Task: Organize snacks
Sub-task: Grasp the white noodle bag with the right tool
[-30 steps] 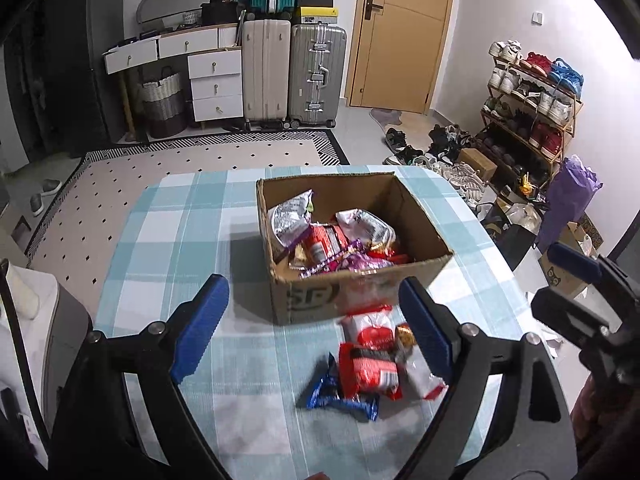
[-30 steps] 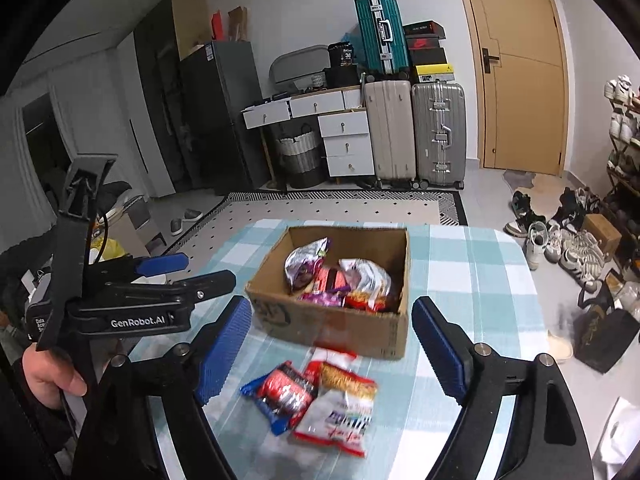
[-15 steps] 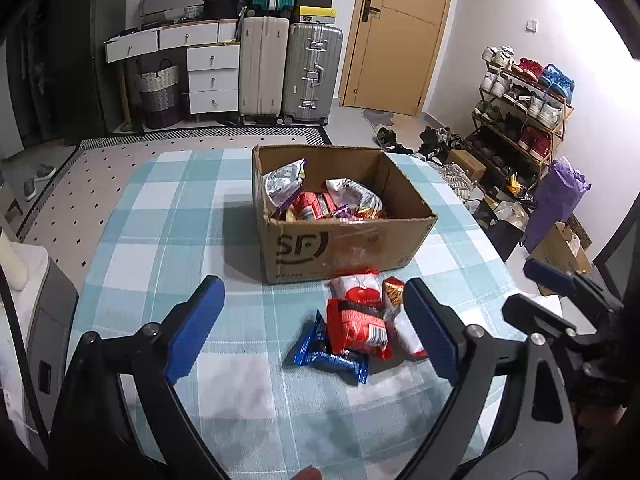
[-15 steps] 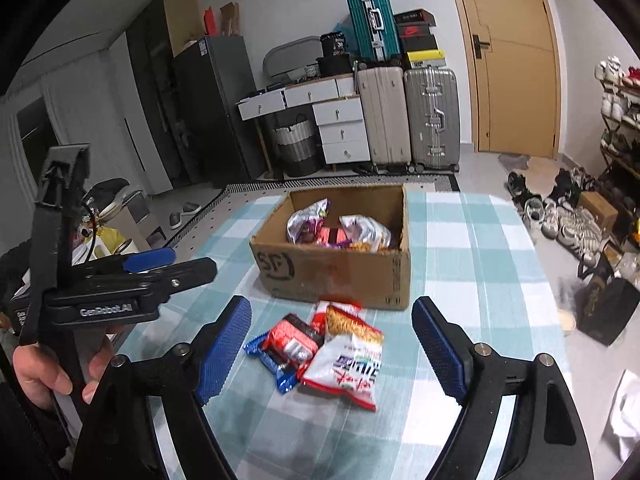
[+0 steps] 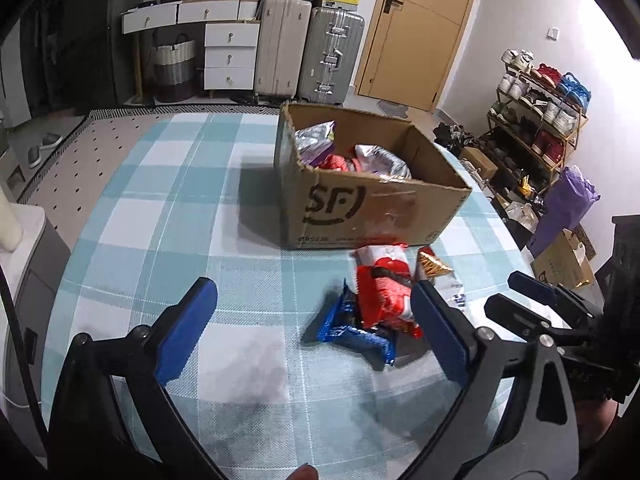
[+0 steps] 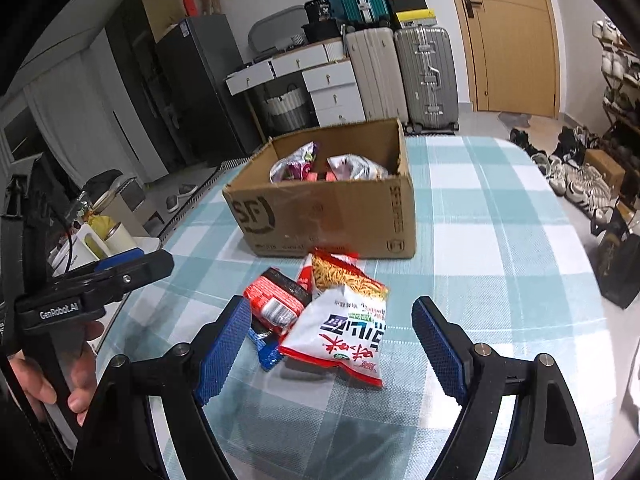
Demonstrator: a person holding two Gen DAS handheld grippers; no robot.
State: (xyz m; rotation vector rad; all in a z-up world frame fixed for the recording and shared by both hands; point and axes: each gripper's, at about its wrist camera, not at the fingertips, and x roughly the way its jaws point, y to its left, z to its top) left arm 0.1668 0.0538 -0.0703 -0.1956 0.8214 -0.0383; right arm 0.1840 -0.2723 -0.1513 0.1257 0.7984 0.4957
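An open cardboard box (image 5: 380, 208) (image 6: 320, 216) with several snack bags inside stands mid-table on the teal checked cloth (image 5: 160, 216). In front of it lies a small pile: a red packet (image 5: 384, 292) (image 6: 276, 300), a blue packet (image 5: 352, 332) and a white noodle-snack bag (image 6: 344, 328). My left gripper (image 5: 310, 300) hovers low before the pile, its jaws opening, and no pad touches a snack. My right gripper (image 6: 330, 316) stands open just short of the white bag, also touching nothing. Each gripper shows at the edge of the other's view.
Behind the table stand suitcases (image 5: 308, 48), white drawers (image 5: 230, 52) and a wooden door (image 5: 416, 28). A shoe rack (image 5: 540, 108) and a purple bag (image 5: 568, 204) stand to the right. A white appliance (image 5: 24, 248) sits at the table's left edge.
Both grippers have sunk toward the table and come closer to the pile of snacks. The left gripper's jaws stand a little wider than before.
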